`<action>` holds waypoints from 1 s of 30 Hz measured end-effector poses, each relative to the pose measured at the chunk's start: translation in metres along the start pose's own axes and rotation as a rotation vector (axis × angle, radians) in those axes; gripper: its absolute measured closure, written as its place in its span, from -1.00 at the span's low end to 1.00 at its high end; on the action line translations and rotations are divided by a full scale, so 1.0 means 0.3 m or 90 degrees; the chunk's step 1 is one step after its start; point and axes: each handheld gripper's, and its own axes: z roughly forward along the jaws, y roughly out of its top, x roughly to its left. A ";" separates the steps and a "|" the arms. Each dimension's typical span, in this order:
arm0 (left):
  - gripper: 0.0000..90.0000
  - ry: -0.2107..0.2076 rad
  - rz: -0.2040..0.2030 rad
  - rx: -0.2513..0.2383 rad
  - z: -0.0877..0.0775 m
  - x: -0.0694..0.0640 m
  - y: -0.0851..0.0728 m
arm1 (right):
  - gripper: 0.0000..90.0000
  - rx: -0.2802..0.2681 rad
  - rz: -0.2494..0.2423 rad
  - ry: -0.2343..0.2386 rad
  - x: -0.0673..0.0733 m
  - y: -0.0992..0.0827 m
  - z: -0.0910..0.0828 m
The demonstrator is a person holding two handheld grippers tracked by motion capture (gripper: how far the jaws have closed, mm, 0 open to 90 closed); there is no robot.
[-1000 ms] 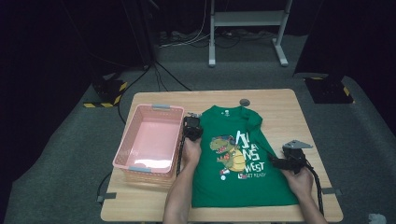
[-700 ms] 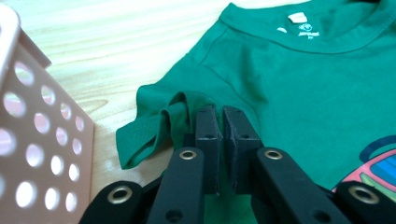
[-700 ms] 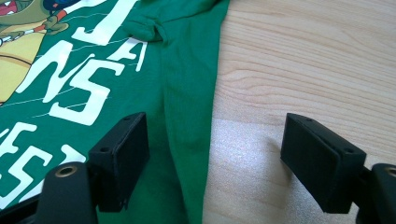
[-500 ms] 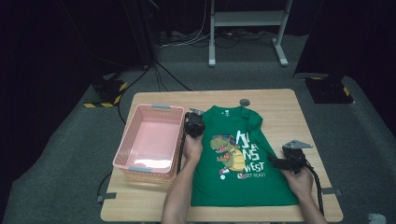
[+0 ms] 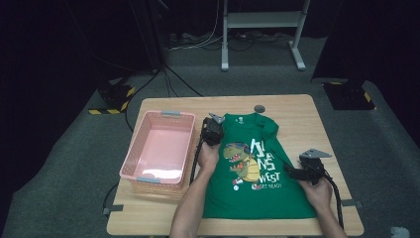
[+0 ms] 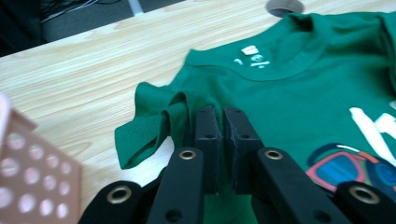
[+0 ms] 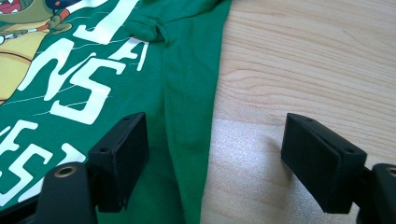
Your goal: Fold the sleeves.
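The left gripper (image 6: 217,135) has its jaws pressed together on a fold of the green T-shirt (image 5: 250,163), pinching the cloth at the shoulder where the sleeve (image 6: 144,130) bunches up just to the left of the jaws. Beyond the jaws, the shirt's neckline and its small white label (image 6: 250,50) lie flat on the wooden surface (image 6: 84,79). To the lower left of this gripper sits the corner of a pink perforated basket (image 6: 32,182). In the high view the left gripper (image 5: 213,130) sits at the shirt's upper left corner, with the basket (image 5: 158,148) just beside it on the far side from the shirt.

The right gripper (image 7: 219,154) stands wide, holding nothing. The shirt's side edge (image 7: 187,116) runs between its jaws: one jaw is over the printed green cloth, the other over bare wood. Ahead of it the white lettering (image 7: 88,79) stretches away. In the high view the right gripper (image 5: 302,171) rests at the shirt's right edge, well apart from the left one. A small round grey disc (image 5: 259,108) lies on the surface past the collar.
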 end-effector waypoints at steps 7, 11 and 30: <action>0.88 -0.020 0.029 -0.002 0.005 -0.047 -0.002 | -0.49 0.000 0.000 0.000 0.000 0.000 0.000; 0.88 -0.036 0.047 -0.001 0.013 -0.077 -0.006 | -0.49 0.000 0.000 0.000 0.000 0.000 0.000; 0.86 -0.098 0.087 0.014 0.067 -0.179 -0.046 | -0.49 0.000 -0.001 0.000 0.000 0.000 0.000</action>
